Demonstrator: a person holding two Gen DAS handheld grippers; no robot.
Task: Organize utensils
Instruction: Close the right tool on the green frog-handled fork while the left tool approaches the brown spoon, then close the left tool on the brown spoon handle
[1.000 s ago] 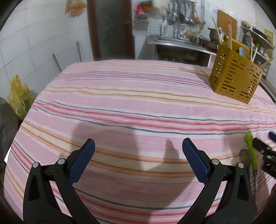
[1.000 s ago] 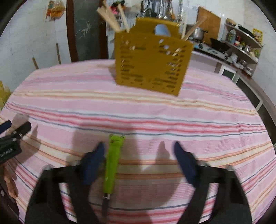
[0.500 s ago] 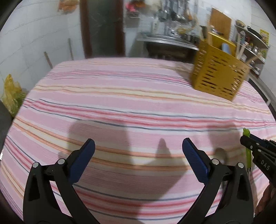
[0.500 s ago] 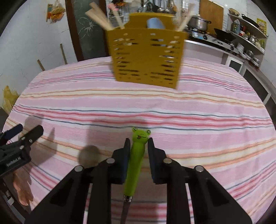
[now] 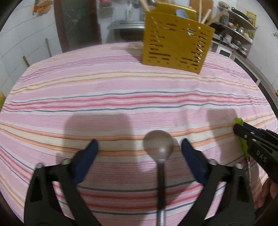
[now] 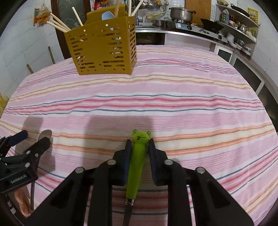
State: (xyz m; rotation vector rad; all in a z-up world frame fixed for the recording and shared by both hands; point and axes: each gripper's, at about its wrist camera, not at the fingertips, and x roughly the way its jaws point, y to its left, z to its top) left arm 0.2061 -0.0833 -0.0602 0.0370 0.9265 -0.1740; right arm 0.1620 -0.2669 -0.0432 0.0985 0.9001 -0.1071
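A metal spoon (image 5: pixel 159 147) lies on the striped tablecloth (image 5: pixel 121 90), bowl away from me, handle running toward the camera. My left gripper (image 5: pixel 139 147) straddles it with its jaws closing, pads still apart from the spoon. My right gripper (image 6: pixel 139 144) is shut on the green frog-headed utensil (image 6: pixel 138 156), whose metal end points back at the camera. The yellow perforated utensil holder (image 6: pixel 102 47) stands at the table's far side, with wooden sticks and a blue utensil in it. In the left wrist view the holder (image 5: pixel 177 47) is ahead and the right gripper (image 5: pixel 243 132) sits at the right edge.
A kitchen counter with a pot (image 6: pixel 181 13), stove and shelves runs behind and to the right of the table. A dark door (image 5: pixel 78 24) is at the back left. The left gripper (image 6: pixel 31 144) shows at the left edge of the right wrist view.
My left gripper slid right until the spoon came between its jaws, which started narrowing. My right gripper shut on the green frog utensil and moved with it; the holder now appears further left.
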